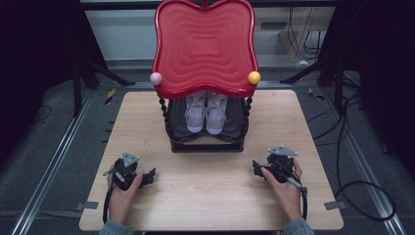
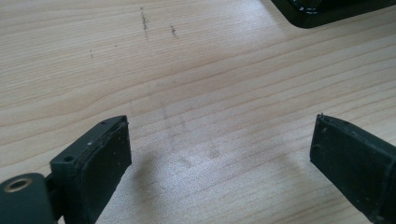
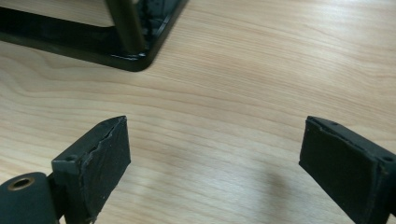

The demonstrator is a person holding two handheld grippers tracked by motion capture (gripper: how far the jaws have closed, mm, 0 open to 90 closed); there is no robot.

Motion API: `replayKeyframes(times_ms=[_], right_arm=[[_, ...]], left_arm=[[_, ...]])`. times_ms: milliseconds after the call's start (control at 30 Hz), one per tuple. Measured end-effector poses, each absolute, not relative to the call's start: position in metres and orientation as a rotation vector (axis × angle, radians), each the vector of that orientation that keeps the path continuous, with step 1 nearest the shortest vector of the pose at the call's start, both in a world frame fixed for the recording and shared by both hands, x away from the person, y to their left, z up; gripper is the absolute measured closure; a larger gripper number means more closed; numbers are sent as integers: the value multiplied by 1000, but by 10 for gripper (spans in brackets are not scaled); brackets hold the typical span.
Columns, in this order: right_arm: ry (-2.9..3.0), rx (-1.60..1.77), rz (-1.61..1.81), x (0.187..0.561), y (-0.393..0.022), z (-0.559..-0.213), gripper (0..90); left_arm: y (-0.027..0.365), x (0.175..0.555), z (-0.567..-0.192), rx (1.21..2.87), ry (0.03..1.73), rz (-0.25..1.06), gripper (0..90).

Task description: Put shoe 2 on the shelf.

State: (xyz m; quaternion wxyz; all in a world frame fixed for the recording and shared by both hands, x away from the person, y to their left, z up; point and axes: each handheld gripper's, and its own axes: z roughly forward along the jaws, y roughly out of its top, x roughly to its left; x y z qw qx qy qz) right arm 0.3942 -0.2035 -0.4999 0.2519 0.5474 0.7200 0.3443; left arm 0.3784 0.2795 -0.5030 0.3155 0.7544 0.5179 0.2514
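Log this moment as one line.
left gripper: open, empty | right gripper: open, empty | shoes: on rack's lower shelf | table: bare between grippers

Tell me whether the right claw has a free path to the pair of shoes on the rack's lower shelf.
Probably yes. The right claw is open and holds nothing, with bare table between it and the rack. The shoes point toward the open front, though the red top tray overhangs them, so it should go in low.

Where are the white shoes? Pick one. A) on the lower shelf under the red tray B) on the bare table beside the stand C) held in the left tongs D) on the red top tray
A: the white shoes stand side by side on the dark lower shelf, beneath the red tray, toes toward the person.
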Motion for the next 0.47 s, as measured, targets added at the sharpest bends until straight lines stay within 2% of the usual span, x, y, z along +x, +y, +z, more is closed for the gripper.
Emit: replayKeyframes(times_ms=[300, 467], right_arm=[[1929, 1549, 862, 400, -213, -513, 95], [1936, 1554, 853, 401, -213, -514, 65]], left_arm=[[280, 382, -508, 1999, 1395, 641, 43], [281, 384, -510, 1992, 1395, 624, 27]])
